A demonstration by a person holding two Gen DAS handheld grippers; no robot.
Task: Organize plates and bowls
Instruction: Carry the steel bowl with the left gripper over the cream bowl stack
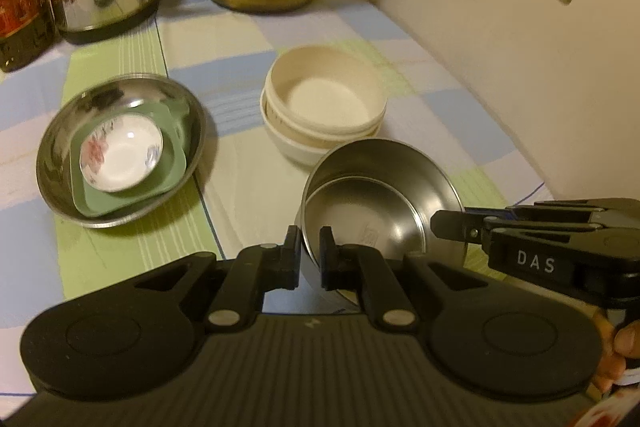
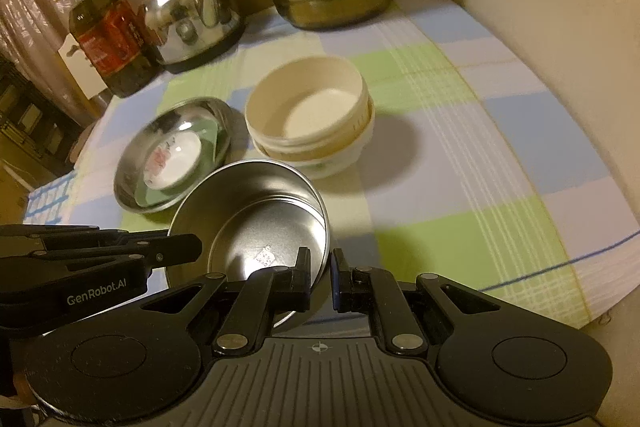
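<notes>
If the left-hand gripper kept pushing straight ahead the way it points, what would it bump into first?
The left gripper is already clamped on the rim of the steel bowl, so bowl and gripper would travel together. Next in line looks to be the stack of cream bowls, though depth is hard to judge.

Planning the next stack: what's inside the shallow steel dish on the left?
The steel dish holds a green square plate with a small floral saucer resting on it. Anything beneath the green plate is covered.
</notes>
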